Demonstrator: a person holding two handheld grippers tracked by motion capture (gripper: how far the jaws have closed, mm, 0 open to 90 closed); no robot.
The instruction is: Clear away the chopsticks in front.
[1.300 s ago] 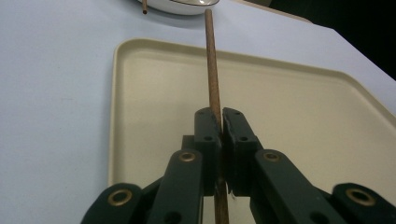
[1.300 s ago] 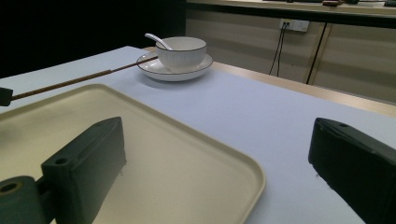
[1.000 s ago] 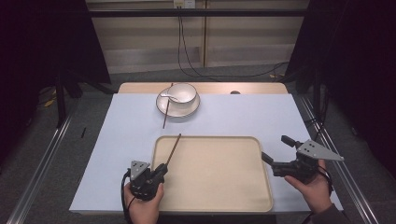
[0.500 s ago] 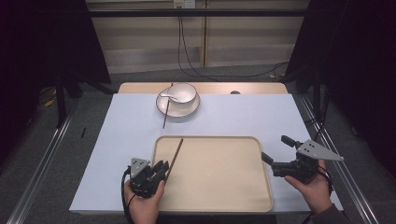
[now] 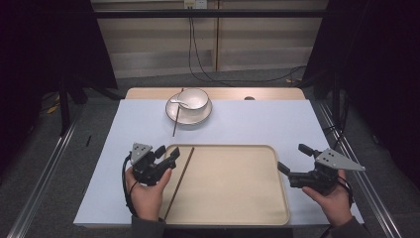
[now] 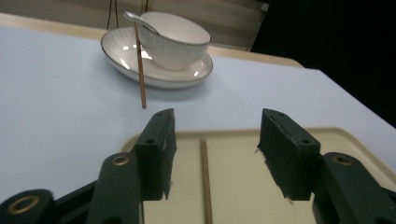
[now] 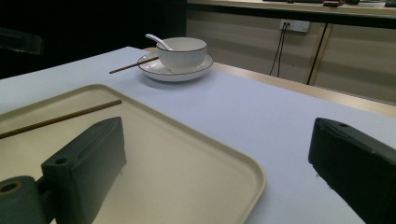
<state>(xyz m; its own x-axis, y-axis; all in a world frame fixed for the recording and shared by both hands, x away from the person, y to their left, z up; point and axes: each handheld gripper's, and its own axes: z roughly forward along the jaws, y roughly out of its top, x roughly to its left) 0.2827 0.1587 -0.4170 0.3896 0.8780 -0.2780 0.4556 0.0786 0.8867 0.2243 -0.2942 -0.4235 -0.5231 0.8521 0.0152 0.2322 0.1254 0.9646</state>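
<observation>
A beige tray [image 5: 233, 198] lies at the table's near middle, with one brown chopstick [image 5: 179, 182] flat along its left side. My left gripper [image 5: 167, 153] hovers open over the tray's far left corner; in the left gripper view the chopstick [image 6: 205, 182] runs between and below the jaws, untouched. A second chopstick [image 5: 177, 115] leans on a white plate [image 5: 205, 115] that carries a white bowl [image 5: 193, 99] with a spoon [image 5: 178, 103]. My right gripper [image 5: 291, 157] stands open and empty at the tray's right edge [image 7: 252, 177].
A pale blue cloth [image 5: 257, 126] covers the table, with a wooden strip [image 5: 267, 93] showing at the far edge. Metal rails [image 5: 44, 168] run along both sides. Cables [image 5: 218, 74] hang behind the table.
My left gripper has moved forward and slightly left, away from the chopstick's near end; the chopstick now lies free at full length on the tray. The right gripper has stayed put.
</observation>
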